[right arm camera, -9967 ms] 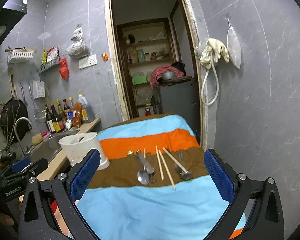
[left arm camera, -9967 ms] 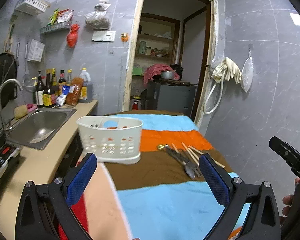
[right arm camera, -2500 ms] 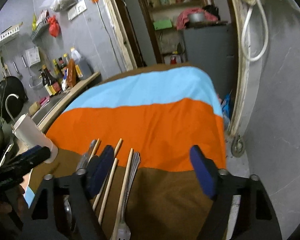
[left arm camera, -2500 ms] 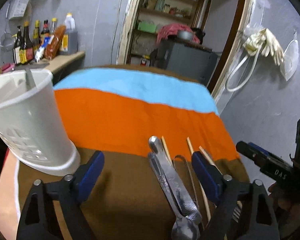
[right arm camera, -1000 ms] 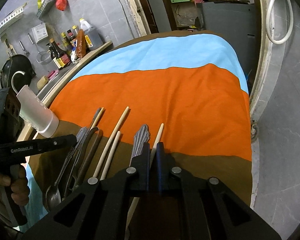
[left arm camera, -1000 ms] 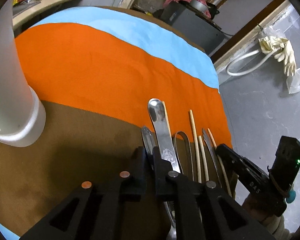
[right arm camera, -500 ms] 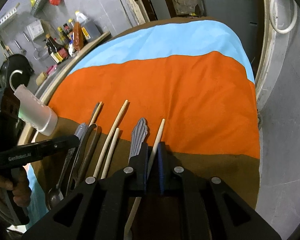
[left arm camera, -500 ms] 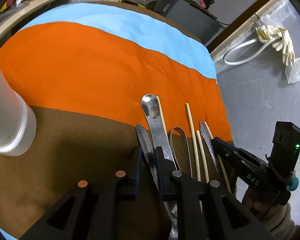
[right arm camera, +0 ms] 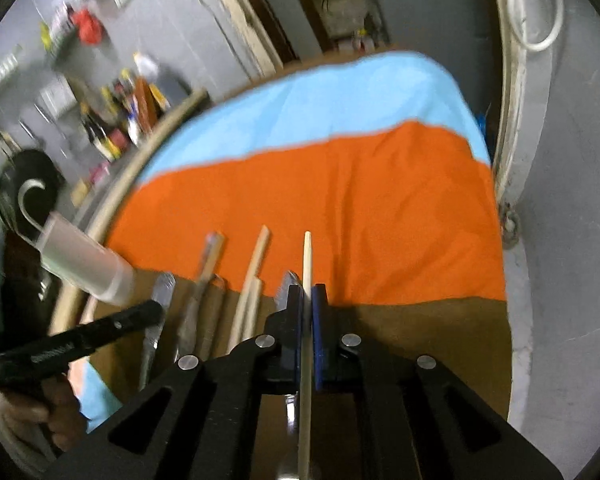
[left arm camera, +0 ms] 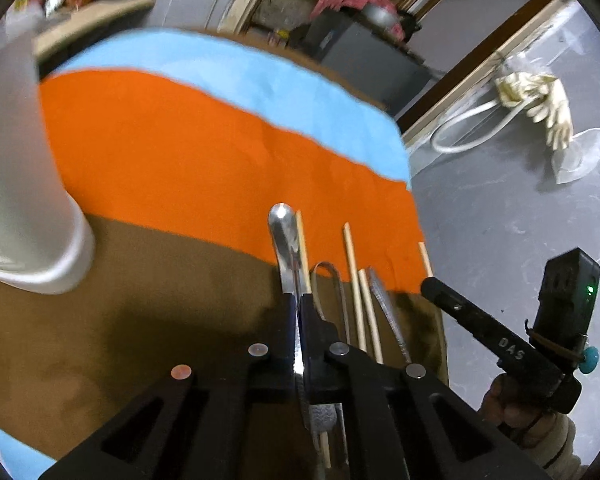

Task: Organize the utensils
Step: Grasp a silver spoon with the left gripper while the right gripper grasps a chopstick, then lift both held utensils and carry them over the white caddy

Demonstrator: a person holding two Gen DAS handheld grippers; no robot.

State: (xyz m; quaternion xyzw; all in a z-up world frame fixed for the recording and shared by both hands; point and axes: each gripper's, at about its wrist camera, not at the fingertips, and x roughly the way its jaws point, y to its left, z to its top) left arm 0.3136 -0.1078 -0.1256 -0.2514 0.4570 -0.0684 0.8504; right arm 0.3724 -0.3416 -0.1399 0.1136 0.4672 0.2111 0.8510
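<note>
My left gripper (left arm camera: 298,300) is shut on a metal spoon handle (left arm camera: 282,236) and holds it just above the brown stripe of the striped cloth (left arm camera: 204,160). My right gripper (right arm camera: 307,292) is shut on a wooden chopstick (right arm camera: 307,256) that points forward over the orange stripe. Between them lie more chopsticks (left arm camera: 354,264), metal tongs (left arm camera: 332,280) and a fork handle (left arm camera: 384,296). In the right wrist view loose chopsticks (right arm camera: 254,276) and metal utensils (right arm camera: 198,304) lie left of my fingers. The white utensil holder (left arm camera: 24,200) stands at the left.
The other gripper's body shows at the right in the left wrist view (left arm camera: 500,344) and at the lower left in the right wrist view (right arm camera: 72,340). A counter with bottles (right arm camera: 128,112) lies left of the table. A doorway (left arm camera: 340,20) is behind.
Both grippers closed about a second ago, the left on the spoon and the right on a chopstick. Since then both have lifted and tilted a little with their utensils; the view is blurred.
</note>
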